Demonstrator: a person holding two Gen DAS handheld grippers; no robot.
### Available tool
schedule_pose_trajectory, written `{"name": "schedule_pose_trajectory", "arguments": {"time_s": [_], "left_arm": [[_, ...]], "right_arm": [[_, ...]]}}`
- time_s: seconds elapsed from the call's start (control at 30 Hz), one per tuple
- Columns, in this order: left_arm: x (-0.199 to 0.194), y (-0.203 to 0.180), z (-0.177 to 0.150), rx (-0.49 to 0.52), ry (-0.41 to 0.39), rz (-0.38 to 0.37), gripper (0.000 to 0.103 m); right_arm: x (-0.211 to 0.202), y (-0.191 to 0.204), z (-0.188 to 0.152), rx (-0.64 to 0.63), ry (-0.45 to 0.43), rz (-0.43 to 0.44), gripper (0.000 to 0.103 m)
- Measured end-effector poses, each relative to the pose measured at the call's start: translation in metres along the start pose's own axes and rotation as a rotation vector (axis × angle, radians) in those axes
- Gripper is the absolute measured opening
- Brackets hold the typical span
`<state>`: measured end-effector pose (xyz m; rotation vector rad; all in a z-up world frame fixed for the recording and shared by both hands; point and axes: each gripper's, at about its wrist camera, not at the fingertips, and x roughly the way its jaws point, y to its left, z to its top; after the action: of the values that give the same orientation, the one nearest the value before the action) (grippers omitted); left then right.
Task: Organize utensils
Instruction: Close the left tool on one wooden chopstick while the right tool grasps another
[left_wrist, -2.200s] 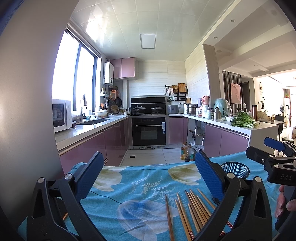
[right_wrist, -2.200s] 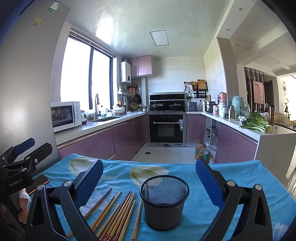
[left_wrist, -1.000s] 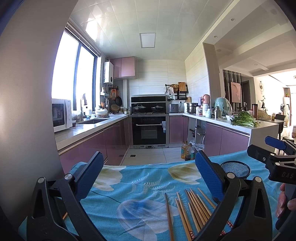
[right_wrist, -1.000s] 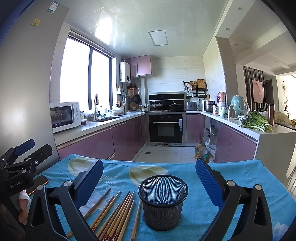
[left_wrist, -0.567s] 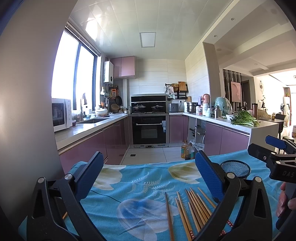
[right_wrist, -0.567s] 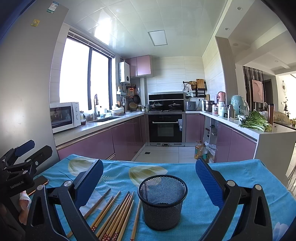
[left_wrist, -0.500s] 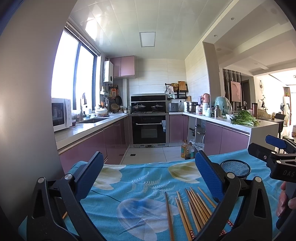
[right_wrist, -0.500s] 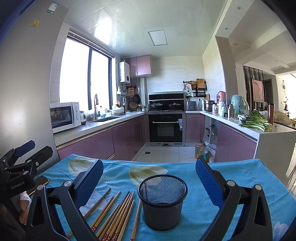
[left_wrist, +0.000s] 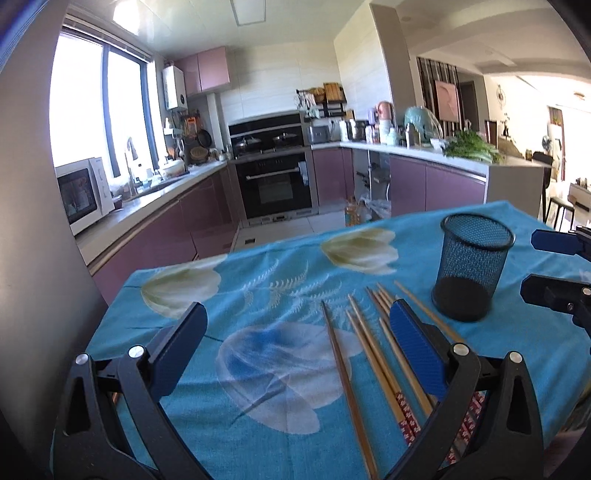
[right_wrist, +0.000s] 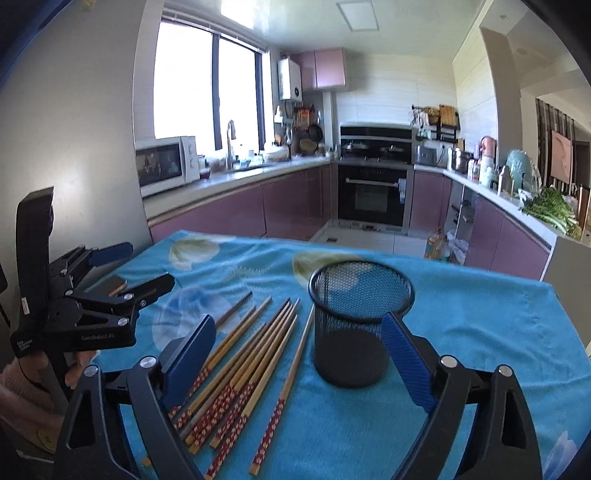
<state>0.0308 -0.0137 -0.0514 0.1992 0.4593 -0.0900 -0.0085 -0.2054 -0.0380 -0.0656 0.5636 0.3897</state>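
left gripper (left_wrist: 297, 343) jaws wide, empty | right gripper (right_wrist: 299, 352) jaws wide, empty | chopsticks (right_wrist: 243, 373) fanned just left of mesh cup (right_wrist: 356, 325) | cup well inside table (right_wrist: 498, 332) edges

Left gripper (left_wrist: 297, 339) jaws wide apart above chopsticks (left_wrist: 373, 343); mesh cup (left_wrist: 469, 267) upright beside.

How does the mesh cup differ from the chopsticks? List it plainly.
The mesh cup stands upright; the chopsticks lie flat. The mesh cup is black wire mesh; the chopsticks are tan wood with red patterned ends. The mesh cup is a single, empty piece; the chopsticks are many. Both rest on the blue tablecloth, untouched.
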Motion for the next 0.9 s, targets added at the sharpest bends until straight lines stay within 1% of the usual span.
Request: {"name": "schedule_pose_trajectory", "arguments": {"time_s": [0.07,0.1,0.13,0.17,0.2,0.27,0.37,0.43,0.5,0.57,0.67,0.7,0.73,0.77,0.8,0.83,0.9], "left_arm": [[0.015,-0.002,-0.007,0.02,0.075,-0.014,0.093],[0.021,-0.002,-0.011,0.023,0.11,-0.028,0.088],[0.027,-0.002,-0.015,0.025,0.143,-0.047,0.084],[0.034,-0.002,-0.02,0.023,0.166,-0.066,0.082],[0.038,-0.002,-0.024,0.023,0.192,-0.086,0.08],[0.046,-0.003,-0.03,0.025,0.225,-0.107,0.075],[0.055,-0.007,-0.036,0.038,0.26,-0.138,0.068],[0.06,-0.009,-0.037,0.043,0.282,-0.157,0.059],[0.067,-0.013,-0.037,0.046,0.302,-0.175,0.055],[0.071,-0.014,-0.036,0.048,0.314,-0.187,0.054],[0.079,-0.016,-0.035,0.045,0.342,-0.208,0.041],[0.084,-0.016,-0.036,0.037,0.361,-0.217,0.034],[0.087,-0.017,-0.036,0.03,0.379,-0.225,0.029],[0.09,-0.016,-0.035,0.02,0.383,-0.23,0.029],[0.091,-0.016,-0.035,0.015,0.386,-0.233,0.027],[0.093,-0.016,-0.034,0.006,0.391,-0.238,0.021],[0.096,-0.015,-0.032,-0.014,0.4,-0.248,0.012]], "right_arm": [[0.017,0.003,-0.01,-0.016,0.082,-0.003,0.065],[0.029,0.004,-0.015,-0.012,0.133,-0.004,0.061],[0.037,0.005,-0.019,-0.003,0.159,0.001,0.052],[0.046,0.004,-0.023,0.008,0.19,0.003,0.045],[0.053,0.003,-0.025,0.018,0.213,-0.011,0.043],[0.061,0.001,-0.029,0.035,0.243,-0.013,0.035],[0.071,0.006,-0.029,0.03,0.266,-0.015,0.034],[0.076,0.009,-0.028,0.022,0.278,-0.012,0.031],[0.08,0.01,-0.026,0.021,0.291,-0.01,0.03],[0.087,0.007,-0.023,0.024,0.302,-0.015,0.028],[0.095,0.006,-0.019,0.039,0.305,-0.021,0.022],[0.097,0.006,-0.018,0.043,0.305,-0.021,0.022],[0.099,0.006,-0.017,0.044,0.305,-0.021,0.019],[0.1,0.006,-0.017,0.051,0.305,-0.016,0.013],[0.101,0.005,-0.017,0.062,0.306,-0.007,0.011],[0.101,0.005,-0.017,0.07,0.306,0.0,0.008],[0.102,0.004,-0.016,0.08,0.304,0.006,0.006]]}}
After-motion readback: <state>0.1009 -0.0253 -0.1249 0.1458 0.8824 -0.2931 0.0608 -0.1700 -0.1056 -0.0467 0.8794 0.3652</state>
